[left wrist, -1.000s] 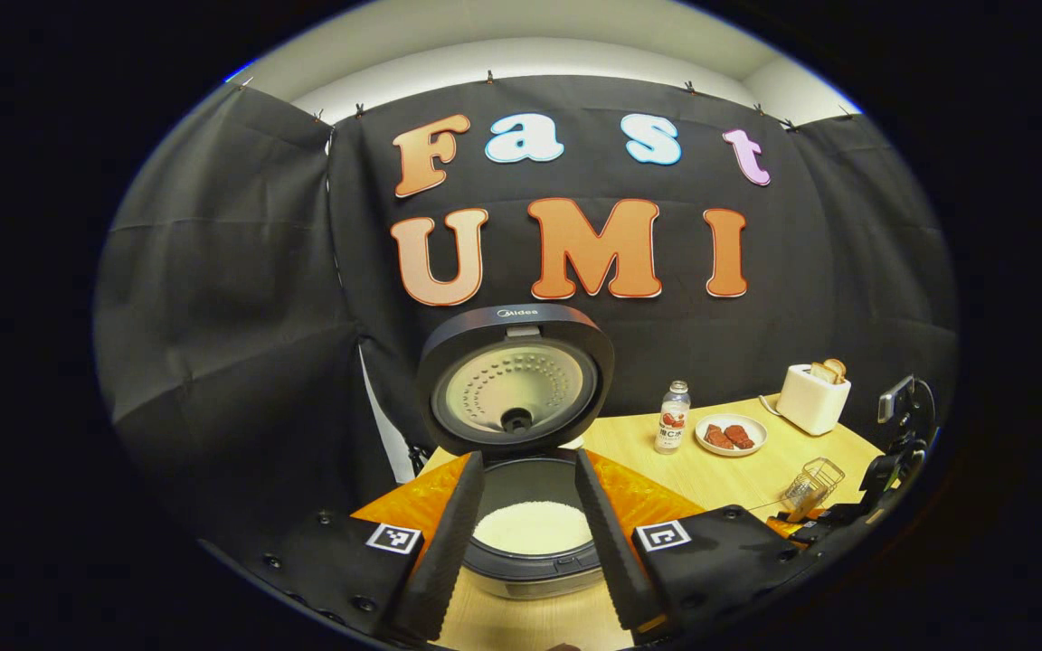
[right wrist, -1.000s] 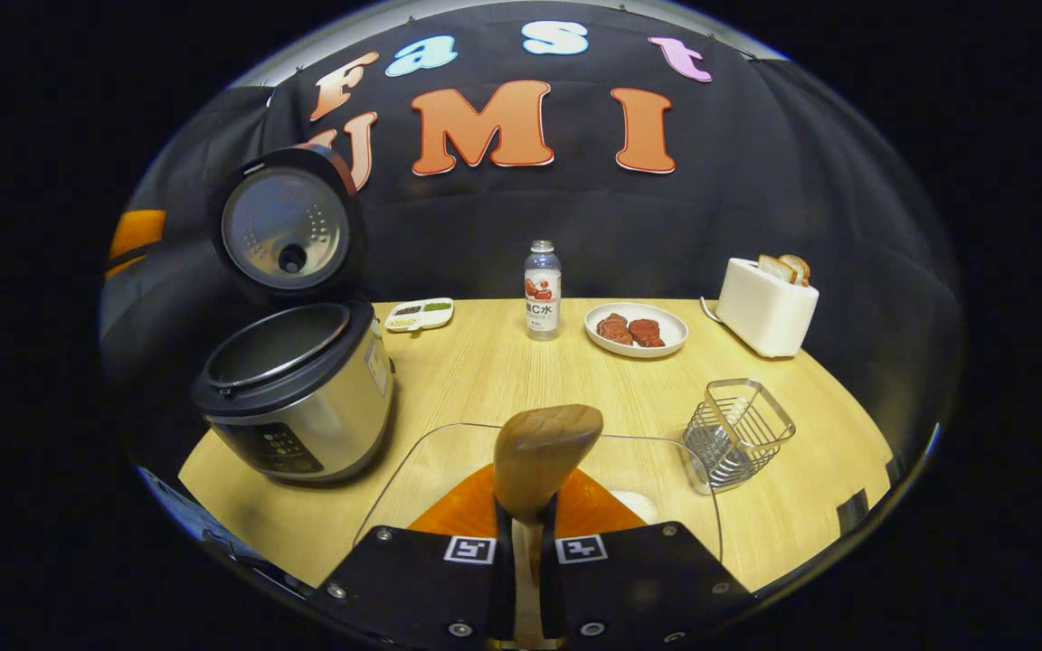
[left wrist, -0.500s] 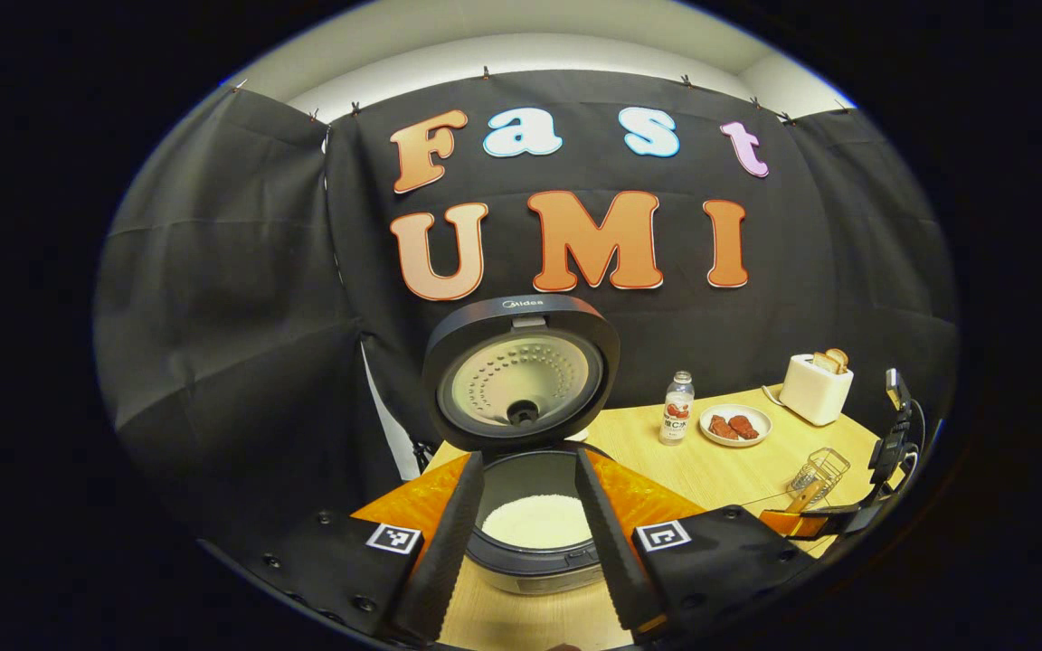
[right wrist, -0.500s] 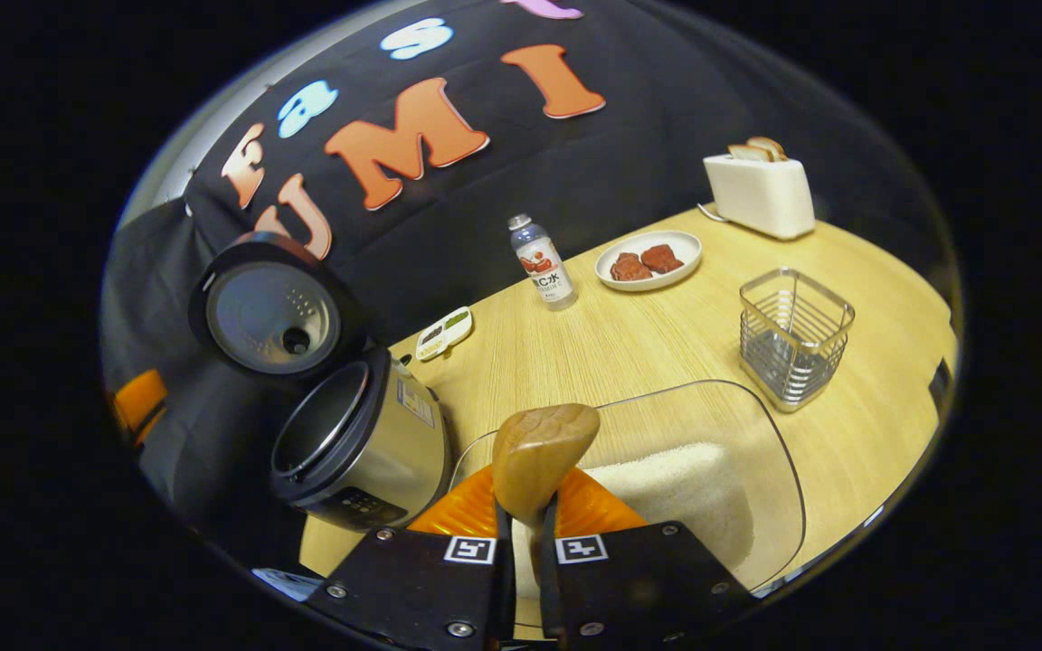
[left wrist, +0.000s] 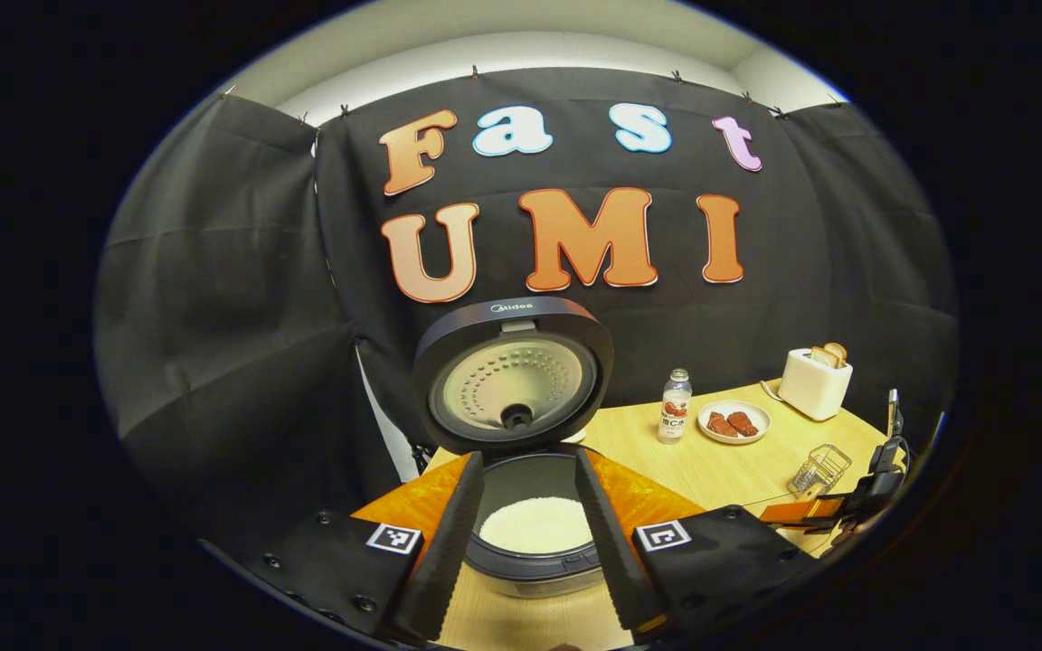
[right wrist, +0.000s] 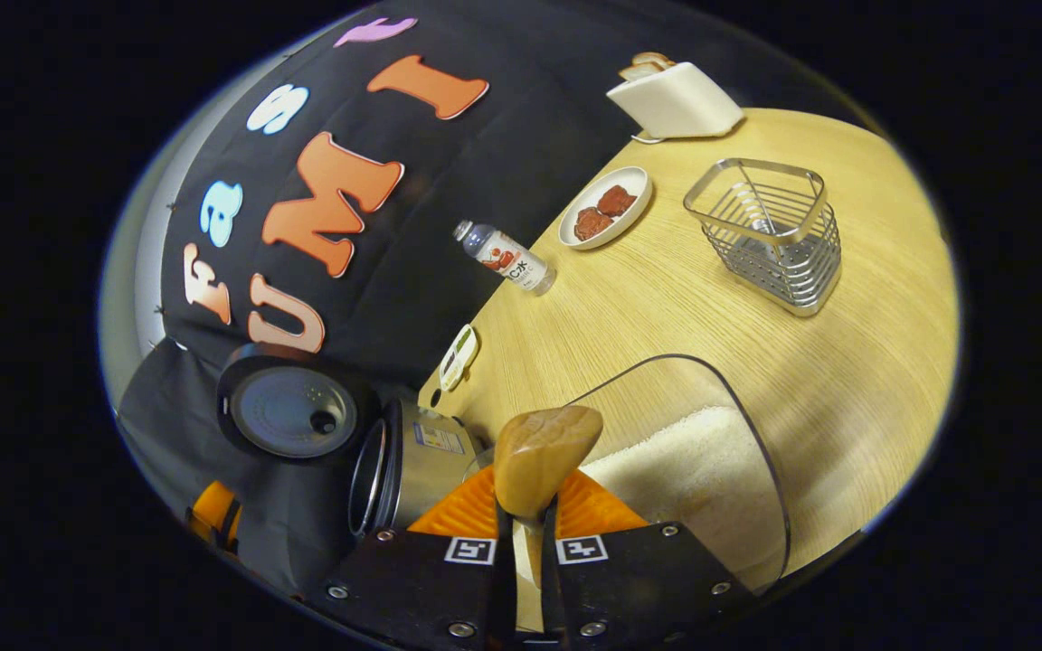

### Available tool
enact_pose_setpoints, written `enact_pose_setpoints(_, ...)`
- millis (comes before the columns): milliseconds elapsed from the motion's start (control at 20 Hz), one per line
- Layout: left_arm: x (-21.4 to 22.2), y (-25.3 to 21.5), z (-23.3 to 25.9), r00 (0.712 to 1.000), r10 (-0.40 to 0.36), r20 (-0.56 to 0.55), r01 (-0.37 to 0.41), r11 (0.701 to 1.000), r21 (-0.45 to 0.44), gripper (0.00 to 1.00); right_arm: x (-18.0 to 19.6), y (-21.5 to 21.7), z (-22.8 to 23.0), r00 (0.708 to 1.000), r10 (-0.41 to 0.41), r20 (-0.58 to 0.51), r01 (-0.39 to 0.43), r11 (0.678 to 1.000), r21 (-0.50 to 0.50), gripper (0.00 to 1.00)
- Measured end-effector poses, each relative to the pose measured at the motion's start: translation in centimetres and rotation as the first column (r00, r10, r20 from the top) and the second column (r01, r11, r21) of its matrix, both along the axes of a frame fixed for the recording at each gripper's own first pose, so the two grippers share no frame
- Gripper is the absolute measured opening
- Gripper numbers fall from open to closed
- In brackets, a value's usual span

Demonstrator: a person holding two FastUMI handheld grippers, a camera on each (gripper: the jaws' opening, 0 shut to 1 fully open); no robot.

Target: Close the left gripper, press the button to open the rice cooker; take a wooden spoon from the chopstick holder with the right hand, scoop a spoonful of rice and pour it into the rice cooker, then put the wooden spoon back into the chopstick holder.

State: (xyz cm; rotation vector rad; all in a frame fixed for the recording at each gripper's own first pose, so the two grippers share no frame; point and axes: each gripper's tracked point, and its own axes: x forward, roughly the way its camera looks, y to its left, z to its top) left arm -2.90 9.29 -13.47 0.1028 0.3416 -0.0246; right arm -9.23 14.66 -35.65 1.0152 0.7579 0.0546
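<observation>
Wooden table [right wrist: 666, 298], black cloth wall [left wrist: 222, 298]

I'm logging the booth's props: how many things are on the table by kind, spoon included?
Appliances: 2, rice cooker, toaster
Containers: 2, chopstick holder, clear rice tub
Dishes: 2, plate, small tray
Bottles: 1, bottle
Utensils: 1, wooden spoon, in right gripper
Total: 8
</observation>
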Motion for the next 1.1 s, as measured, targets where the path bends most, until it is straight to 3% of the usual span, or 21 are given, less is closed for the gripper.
enact_pose_setpoints(100,0.3,-0.2,0.4,1.0,-0.004,0.002,0.004,1.0,0.007,0.71,0.2,-0.3,0.4,1.0,0.008,0.005,-0.008,1.0,0.03,0.1)
enact_pose_setpoints(150,0.5,-0.3,0.6,1.0,-0.004,0.006,0.004,1.0,0.01,0.66,0.2,-0.6,0.4,1.0,0.012,0.007,-0.012,0.999,0.036,0.1)
enact_pose_setpoints(200,0.7,-0.5,0.8,1.0,-0.006,0.009,0.006,1.0,0.011,0.71,0.3,-1.2,0.7,1.0,0.008,0.013,-0.008,0.999,0.044,0.1)
enact_pose_setpoints(650,2.4,-0.8,2.7,0.998,0.016,0.063,-0.017,1.0,0.0,0.72,2.3,-6.2,4.7,0.995,-0.076,0.06,0.061,0.974,0.22,0.1)
enact_pose_setpoints(850,2.7,0.4,4.2,0.993,0.059,0.102,-0.059,0.998,-0.002,0.72,4.1,-6.7,9.1,0.989,-0.114,0.089,0.073,0.924,0.376,0.1)
enact_pose_setpoints(900,2.8,0.8,4.6,0.991,0.073,0.109,-0.073,0.997,-0.002,0.66,4.7,-6.8,10.1,0.988,-0.12,0.097,0.071,0.91,0.409,0.1)
enact_pose_setpoints(1100,2.7,2.3,6.3,0.985,0.102,0.142,-0.103,0.995,-0.002,0.66,6.9,-6.1,13.2,0.988,-0.116,0.101,0.051,0.869,0.493,0.1)
